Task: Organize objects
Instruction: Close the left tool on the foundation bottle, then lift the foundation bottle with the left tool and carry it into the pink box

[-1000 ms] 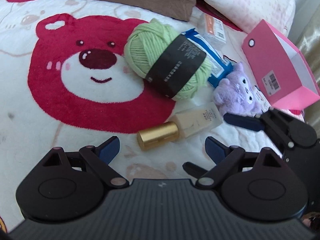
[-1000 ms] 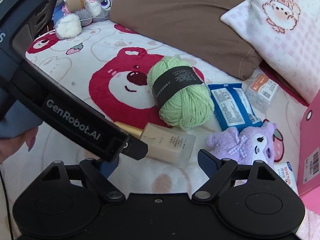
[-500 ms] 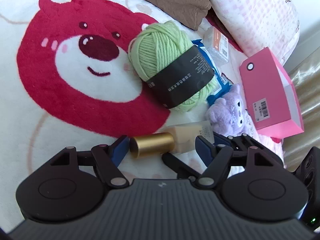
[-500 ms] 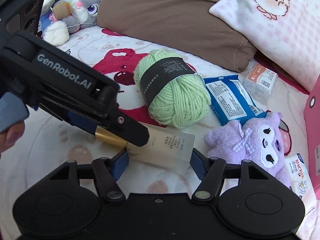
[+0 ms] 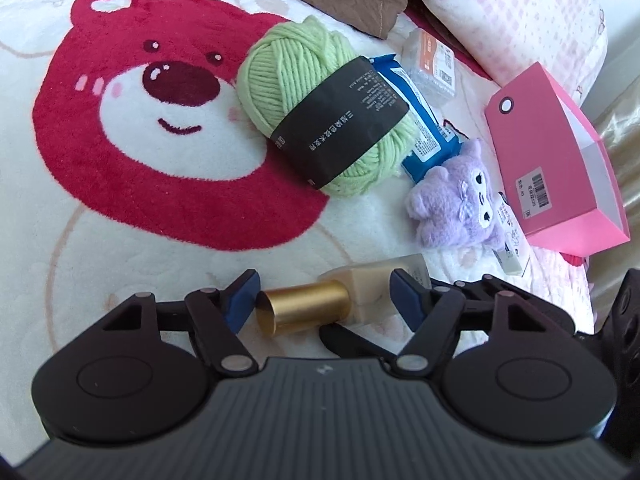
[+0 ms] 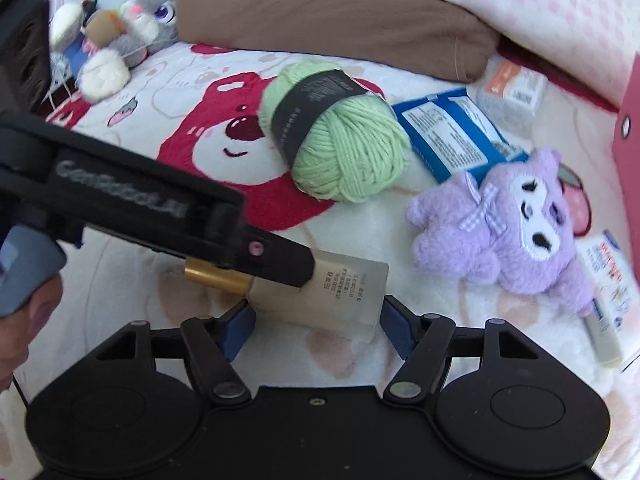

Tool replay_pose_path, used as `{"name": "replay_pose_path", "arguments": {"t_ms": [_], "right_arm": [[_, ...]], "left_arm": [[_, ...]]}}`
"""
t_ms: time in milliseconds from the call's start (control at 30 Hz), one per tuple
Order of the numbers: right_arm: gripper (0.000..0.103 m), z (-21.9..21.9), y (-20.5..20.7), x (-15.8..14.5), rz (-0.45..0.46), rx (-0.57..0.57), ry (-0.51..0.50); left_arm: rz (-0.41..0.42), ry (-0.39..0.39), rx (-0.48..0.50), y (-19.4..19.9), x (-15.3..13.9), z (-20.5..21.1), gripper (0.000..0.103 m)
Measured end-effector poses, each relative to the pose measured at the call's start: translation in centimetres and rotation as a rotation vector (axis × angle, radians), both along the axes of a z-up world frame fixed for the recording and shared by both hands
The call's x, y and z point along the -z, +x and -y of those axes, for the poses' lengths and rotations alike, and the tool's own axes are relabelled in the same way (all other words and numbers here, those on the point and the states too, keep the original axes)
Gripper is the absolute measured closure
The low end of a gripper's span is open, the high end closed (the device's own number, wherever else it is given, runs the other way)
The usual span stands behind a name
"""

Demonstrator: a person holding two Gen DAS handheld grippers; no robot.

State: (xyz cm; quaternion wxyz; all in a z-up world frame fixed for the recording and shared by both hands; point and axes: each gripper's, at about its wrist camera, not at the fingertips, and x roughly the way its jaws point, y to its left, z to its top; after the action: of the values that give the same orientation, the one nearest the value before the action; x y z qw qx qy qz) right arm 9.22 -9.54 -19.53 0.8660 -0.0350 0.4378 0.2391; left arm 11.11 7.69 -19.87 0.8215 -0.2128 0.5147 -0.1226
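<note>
A cream bottle (image 5: 384, 284) with a gold cap (image 5: 304, 308) lies on the bear-print blanket (image 5: 120, 208). My left gripper (image 5: 324, 296) is open with its jaws on either side of the cap and neck. My right gripper (image 6: 316, 326) is open around the bottle's body (image 6: 340, 292) from the other side. The left gripper (image 6: 280, 258) crosses over the bottle in the right wrist view. A green yarn ball (image 5: 320, 104), a blue packet (image 5: 420, 120), a purple plush (image 5: 456, 208) and a pink box (image 5: 552, 168) lie beyond.
A small orange-labelled pack (image 5: 432, 64) and a white tube (image 5: 512, 240) lie near the pink box. A brown pillow (image 6: 340, 12) and a pink checked pillow (image 6: 560, 12) line the back. Plush toys (image 6: 120, 36) sit at the far left.
Both grippers have moved in on the bottle from opposite sides. The bottle now sits between both pairs of jaws. The jaws have narrowed a little.
</note>
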Motion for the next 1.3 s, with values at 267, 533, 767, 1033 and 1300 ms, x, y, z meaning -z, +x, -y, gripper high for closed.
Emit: {"name": "replay_pose_path", "arguments": {"t_ms": [267, 533, 767, 1033, 1300], "right_arm": [[0.030, -1.0, -1.2, 0.6, 0.093, -0.013, -0.058], [0.033, -1.1, -1.6, 0.1, 0.095, 0.018, -0.108], [0.033, 0.4, -2.3, -0.7, 0.081, 0.030, -0.056], [0.033, 1.4, -3.6, -3.6, 0.084, 0.063, -0.037], [0.033, 2.9, -4.6, -6.6, 0.103, 0.078, -0.045]], "left_arm": [[-0.037, -0.033, -0.008, 0.0, 0.4, 0.1, 0.028], [-0.012, -0.012, -0.056, -0.5, 0.4, 1.0, 0.026], [0.000, -0.017, -0.036, -1.3, -0.9, 1.5, 0.036], [0.065, -0.022, 0.018, -2.8, -4.2, 2.3, 0.039], [0.087, -0.047, 0.110, -3.7, -6.9, 3.7, 0.038]]}}
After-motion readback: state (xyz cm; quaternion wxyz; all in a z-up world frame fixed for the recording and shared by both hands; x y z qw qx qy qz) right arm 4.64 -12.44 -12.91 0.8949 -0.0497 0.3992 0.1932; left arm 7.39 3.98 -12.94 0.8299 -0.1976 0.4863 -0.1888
